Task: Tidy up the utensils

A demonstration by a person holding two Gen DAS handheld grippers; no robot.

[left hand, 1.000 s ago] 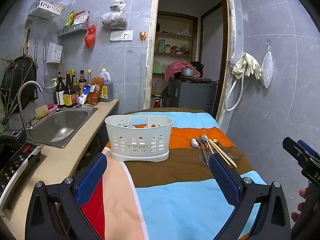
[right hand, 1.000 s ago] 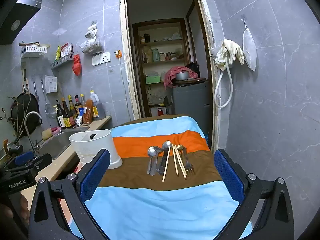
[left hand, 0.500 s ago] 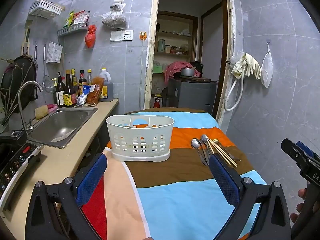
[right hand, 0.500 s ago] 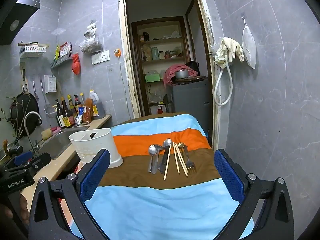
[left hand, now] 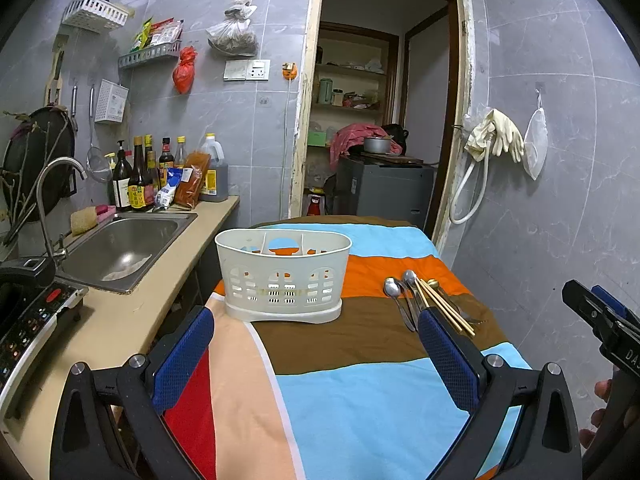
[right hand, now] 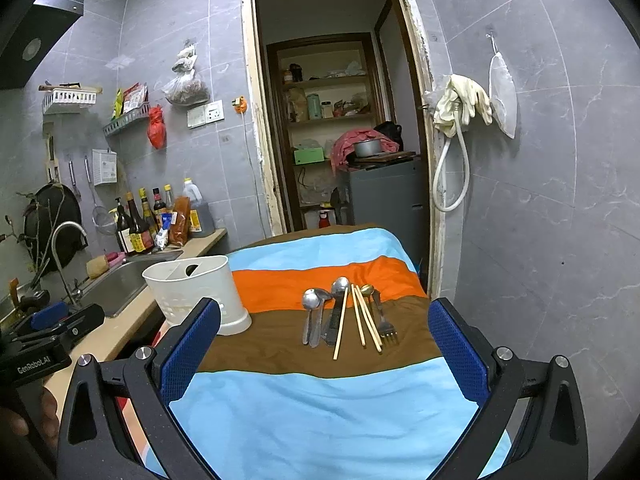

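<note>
A white slotted utensil holder [left hand: 283,276] [right hand: 198,294] stands empty on the striped cloth table [left hand: 360,392]. To its right lie metal spoons [right hand: 312,312] [left hand: 394,296], wooden chopsticks [right hand: 362,320] [left hand: 444,306] and a fork [right hand: 386,322] in a row on the brown stripe. My left gripper [left hand: 316,344] is open and empty, in front of the holder. My right gripper [right hand: 324,340] is open and empty, short of the utensils.
A counter with a steel sink [left hand: 120,246], faucet [left hand: 48,200] and bottles [left hand: 140,176] runs along the left. A stove panel [left hand: 28,320] sits at near left. A tiled wall [right hand: 560,240] is close on the right. A doorway [right hand: 340,140] lies beyond the table.
Both grippers have drifted slightly; the holder and utensils appear a bit shifted in view. Nothing has been picked up or moved.
</note>
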